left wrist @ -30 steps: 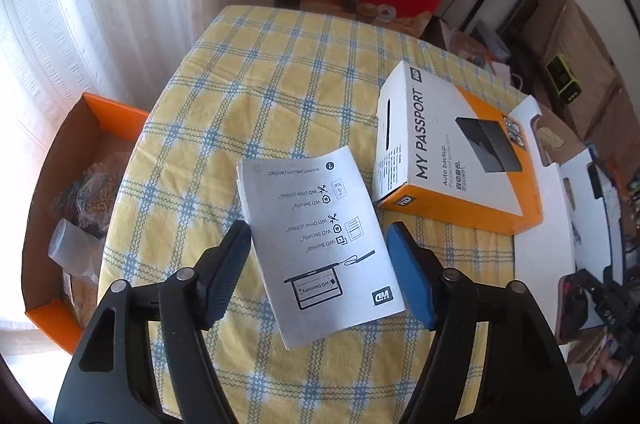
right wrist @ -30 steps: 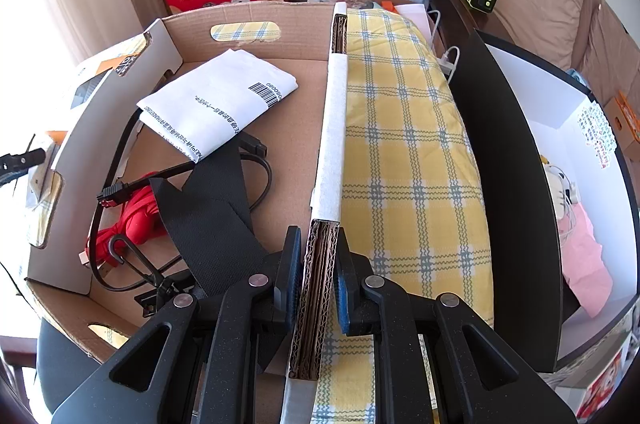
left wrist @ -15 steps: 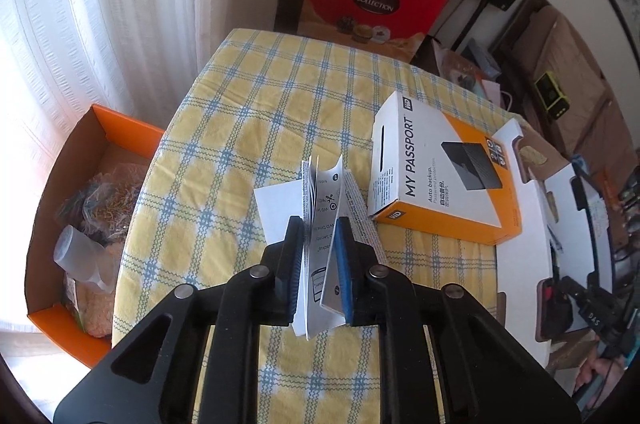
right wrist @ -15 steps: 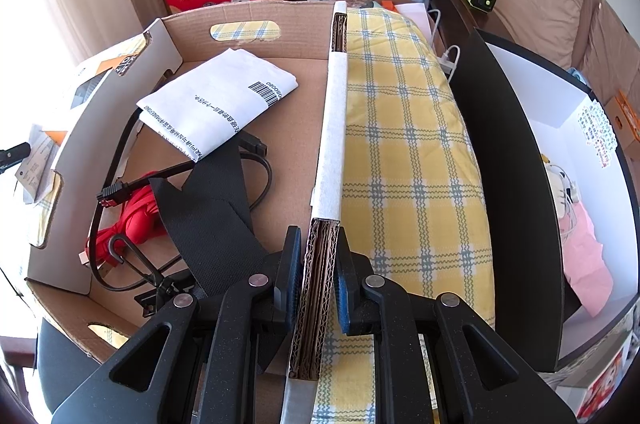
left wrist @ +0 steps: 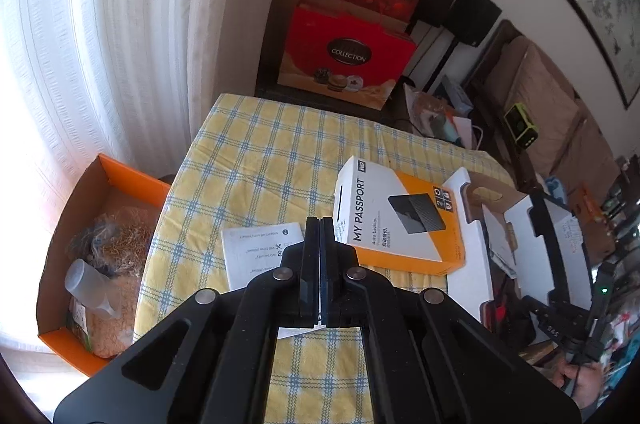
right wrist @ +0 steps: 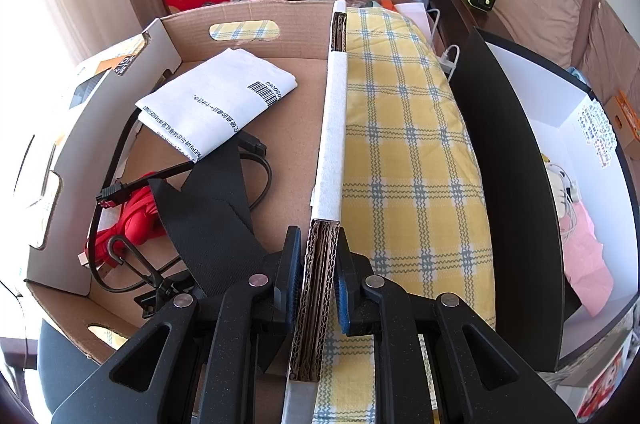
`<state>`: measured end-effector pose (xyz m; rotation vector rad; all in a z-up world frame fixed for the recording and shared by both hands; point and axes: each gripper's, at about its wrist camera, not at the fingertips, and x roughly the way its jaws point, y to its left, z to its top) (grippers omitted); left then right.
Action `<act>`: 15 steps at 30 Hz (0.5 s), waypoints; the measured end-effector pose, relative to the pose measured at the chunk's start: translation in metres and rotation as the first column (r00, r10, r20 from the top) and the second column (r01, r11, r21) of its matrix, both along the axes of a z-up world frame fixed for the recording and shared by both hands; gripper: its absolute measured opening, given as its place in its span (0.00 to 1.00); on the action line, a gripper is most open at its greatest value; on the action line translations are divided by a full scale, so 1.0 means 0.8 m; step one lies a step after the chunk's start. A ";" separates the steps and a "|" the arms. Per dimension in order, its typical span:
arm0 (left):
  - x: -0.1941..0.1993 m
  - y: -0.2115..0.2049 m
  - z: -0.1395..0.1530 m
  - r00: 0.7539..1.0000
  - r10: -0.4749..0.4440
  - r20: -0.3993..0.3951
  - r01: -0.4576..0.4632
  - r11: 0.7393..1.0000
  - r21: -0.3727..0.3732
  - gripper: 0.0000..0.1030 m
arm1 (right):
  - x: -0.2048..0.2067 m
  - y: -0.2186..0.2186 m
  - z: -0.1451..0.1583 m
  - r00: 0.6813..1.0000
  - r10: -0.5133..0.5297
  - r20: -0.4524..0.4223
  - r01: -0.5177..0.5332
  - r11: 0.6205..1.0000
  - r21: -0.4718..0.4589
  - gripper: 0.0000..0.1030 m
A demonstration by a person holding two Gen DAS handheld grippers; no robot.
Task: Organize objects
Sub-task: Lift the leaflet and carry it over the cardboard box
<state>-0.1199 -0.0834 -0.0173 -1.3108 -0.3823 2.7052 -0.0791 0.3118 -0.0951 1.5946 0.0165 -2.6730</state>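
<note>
Corrugated brown cardboard box wall (right wrist: 320,288) sits clamped in my right gripper (right wrist: 319,278); my left gripper (left wrist: 320,256) is closed empty above the white paper leaflet (left wrist: 256,256).

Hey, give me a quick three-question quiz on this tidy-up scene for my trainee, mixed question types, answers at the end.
1. True or false: the right hand-held gripper is clamped on the cardboard box's wall.
2. What lies beside the leaflet on the checked tablecloth? A) hard-drive box B) mug C) scissors
3. What colour is the gift bag marked COLLECTION?

Key: 1 true; 2 A; 3 red.
</note>
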 end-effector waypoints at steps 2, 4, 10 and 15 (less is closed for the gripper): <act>-0.004 -0.001 -0.002 1.000 0.011 0.018 -0.010 1.000 -0.026 0.01 | 0.000 0.000 0.000 1.000 -0.001 0.000 0.001 1.000 -0.002 0.14; -0.012 -0.006 -0.017 0.997 0.025 0.073 -0.023 0.999 -0.025 0.16 | 0.001 0.000 -0.001 1.000 -0.002 0.000 0.002 1.000 -0.004 0.14; -0.026 -0.019 -0.081 0.977 0.076 0.199 -0.078 0.997 0.001 0.60 | 0.000 0.001 -0.001 1.000 -0.001 0.000 0.001 1.000 -0.006 0.14; -0.030 -0.017 -0.116 0.961 0.091 0.262 -0.094 0.996 -0.001 0.69 | 0.000 0.001 -0.001 1.000 0.001 0.002 -0.001 1.000 -0.007 0.14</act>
